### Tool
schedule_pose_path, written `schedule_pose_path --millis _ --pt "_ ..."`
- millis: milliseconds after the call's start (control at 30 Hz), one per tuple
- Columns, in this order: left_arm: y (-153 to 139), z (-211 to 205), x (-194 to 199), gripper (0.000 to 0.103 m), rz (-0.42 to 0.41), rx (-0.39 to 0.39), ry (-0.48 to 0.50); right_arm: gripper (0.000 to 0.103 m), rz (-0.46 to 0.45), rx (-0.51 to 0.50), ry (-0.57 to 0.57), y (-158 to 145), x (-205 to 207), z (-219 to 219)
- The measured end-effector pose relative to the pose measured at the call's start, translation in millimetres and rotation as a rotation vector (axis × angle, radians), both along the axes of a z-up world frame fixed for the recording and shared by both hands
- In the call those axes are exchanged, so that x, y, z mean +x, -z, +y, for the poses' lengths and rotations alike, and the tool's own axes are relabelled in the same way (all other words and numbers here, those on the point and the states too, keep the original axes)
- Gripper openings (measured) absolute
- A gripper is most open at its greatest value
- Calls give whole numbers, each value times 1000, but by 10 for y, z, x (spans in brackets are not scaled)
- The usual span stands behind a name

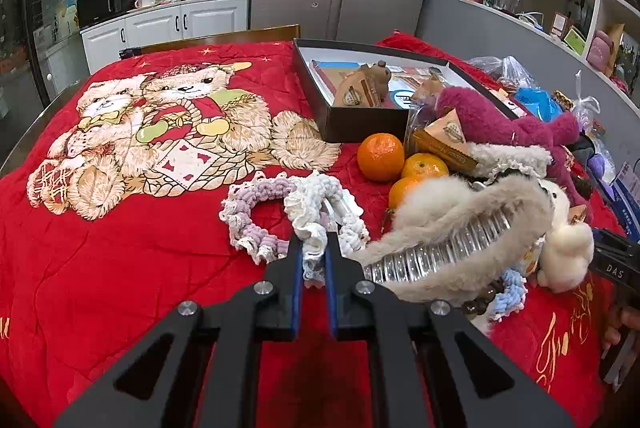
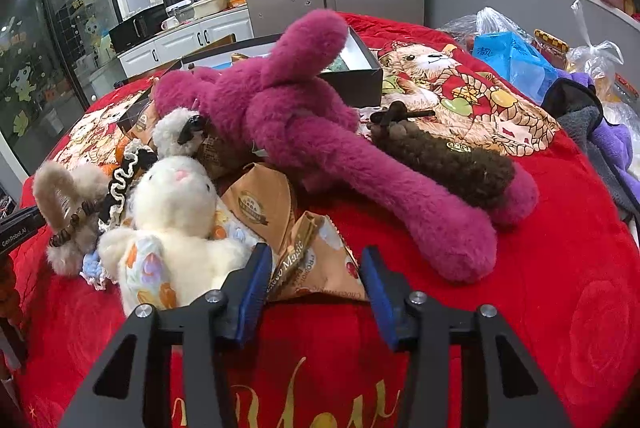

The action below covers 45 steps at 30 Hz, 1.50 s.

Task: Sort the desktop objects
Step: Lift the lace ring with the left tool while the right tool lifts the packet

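My left gripper (image 1: 313,248) is shut on a white frilly scrunchie (image 1: 316,203) that lies on the red blanket (image 1: 120,268), beside a lilac scrunchie (image 1: 256,216). A beige furry hair claw (image 1: 460,228) lies just right of it. My right gripper (image 2: 316,260) is open, its fingers on either side of a brown triangular snack packet (image 2: 320,264). A white plush bunny (image 2: 176,224) lies to its left, and a magenta plush toy (image 2: 320,131) lies behind the packet.
A black open box (image 1: 360,123) with snacks stands at the back. Three oranges (image 1: 380,155) lie in front of it. A brown furry clip (image 2: 444,155) rests by the magenta toy. Plastic bags (image 2: 512,59) and purple cloth (image 2: 612,143) crowd the right edge.
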<state>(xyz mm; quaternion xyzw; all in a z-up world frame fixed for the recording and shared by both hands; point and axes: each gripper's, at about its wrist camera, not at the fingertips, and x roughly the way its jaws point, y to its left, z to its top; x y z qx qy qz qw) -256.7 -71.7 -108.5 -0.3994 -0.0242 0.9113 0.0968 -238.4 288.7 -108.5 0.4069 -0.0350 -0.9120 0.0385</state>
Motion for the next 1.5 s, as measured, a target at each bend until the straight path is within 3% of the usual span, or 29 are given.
schedule_pose_path --millis 433,767,1133,1500 --pt "-341 30 180 9 85 35 -6 44 29 24 17 -63 74 -70" --pt "-554 170 421 10 118 74 14 44 93 49 33 -434 286 -155" --pt "-901 439 688 10 185 46 29 44 178 50 -72 -836 419 -515" --pt "-1115 613 631 10 194 19 35 44 207 53 -147 -1017 400 -802"
